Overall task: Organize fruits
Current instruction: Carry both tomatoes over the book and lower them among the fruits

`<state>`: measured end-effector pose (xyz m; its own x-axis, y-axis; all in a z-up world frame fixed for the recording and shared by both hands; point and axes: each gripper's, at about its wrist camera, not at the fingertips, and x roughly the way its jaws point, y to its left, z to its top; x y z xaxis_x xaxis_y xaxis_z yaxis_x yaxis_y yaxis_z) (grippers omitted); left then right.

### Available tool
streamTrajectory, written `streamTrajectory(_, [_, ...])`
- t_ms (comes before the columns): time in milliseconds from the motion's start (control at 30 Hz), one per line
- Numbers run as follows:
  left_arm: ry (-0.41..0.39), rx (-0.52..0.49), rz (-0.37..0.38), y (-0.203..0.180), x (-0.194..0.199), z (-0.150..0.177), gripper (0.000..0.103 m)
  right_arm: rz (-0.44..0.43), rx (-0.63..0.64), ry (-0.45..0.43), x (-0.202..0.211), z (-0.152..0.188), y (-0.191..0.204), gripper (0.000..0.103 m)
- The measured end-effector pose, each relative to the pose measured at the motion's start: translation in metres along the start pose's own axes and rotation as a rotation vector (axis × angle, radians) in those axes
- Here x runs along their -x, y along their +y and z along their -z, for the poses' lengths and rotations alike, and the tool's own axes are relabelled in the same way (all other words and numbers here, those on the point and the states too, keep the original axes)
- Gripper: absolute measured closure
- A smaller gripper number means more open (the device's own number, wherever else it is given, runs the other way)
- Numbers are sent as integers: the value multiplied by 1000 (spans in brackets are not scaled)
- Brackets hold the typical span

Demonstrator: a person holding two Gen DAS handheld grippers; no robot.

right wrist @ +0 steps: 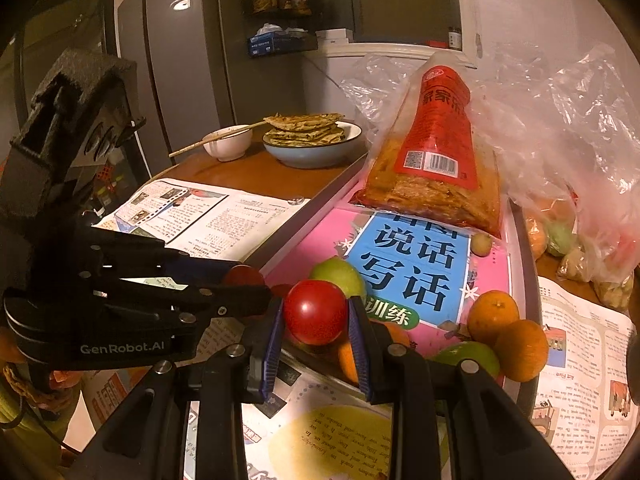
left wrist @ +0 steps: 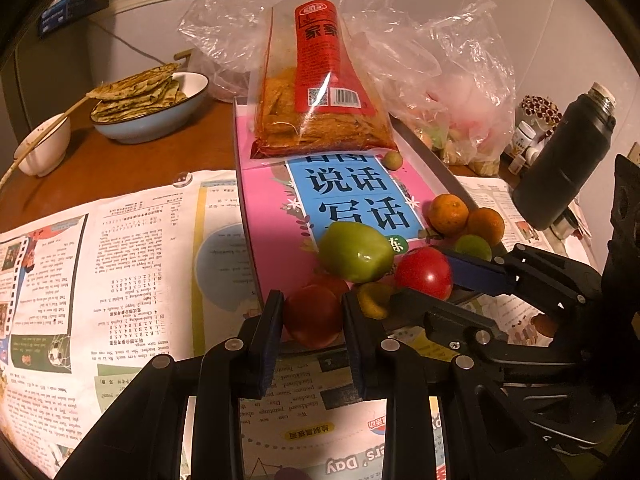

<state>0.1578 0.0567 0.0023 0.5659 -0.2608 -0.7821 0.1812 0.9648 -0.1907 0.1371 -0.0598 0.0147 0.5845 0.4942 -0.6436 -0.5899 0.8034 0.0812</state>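
A pile of fruit lies at the near end of a pink book point(left wrist: 276, 216) point(right wrist: 320, 236) inside a grey-rimmed tray point(left wrist: 430, 148) point(right wrist: 525, 248). My left gripper point(left wrist: 312, 300) point(right wrist: 256, 280) is shut on a red tomato point(left wrist: 312, 318) point(right wrist: 243, 275) at the tray's near edge. Just to its right, my right gripper point(right wrist: 316, 304) point(left wrist: 422, 276) is shut on a second red tomato point(right wrist: 315, 312) point(left wrist: 424, 272). Between and behind them sit a big green fruit point(left wrist: 356, 252) point(right wrist: 338, 274), two oranges point(left wrist: 448, 214) point(right wrist: 494, 318), a small green fruit point(left wrist: 473, 247) point(right wrist: 468, 354) and a yellowish fruit point(left wrist: 374, 300).
A red snack bag point(left wrist: 320, 120) point(right wrist: 436, 184) leans on the book's far end, a tiny green fruit point(left wrist: 393, 160) beside it. Plastic bags point(left wrist: 460, 80) with more produce stand behind. A bowl of flatbreads point(left wrist: 148, 104), a white cup point(left wrist: 44, 148), a black flask point(left wrist: 568, 156) and newspapers point(left wrist: 120, 280) surround the tray.
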Motion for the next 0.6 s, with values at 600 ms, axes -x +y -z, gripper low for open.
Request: streamTrajectory(600, [2, -6, -3, -1, -1, 1, 73, 8, 19, 8, -3, 4, 1, 71])
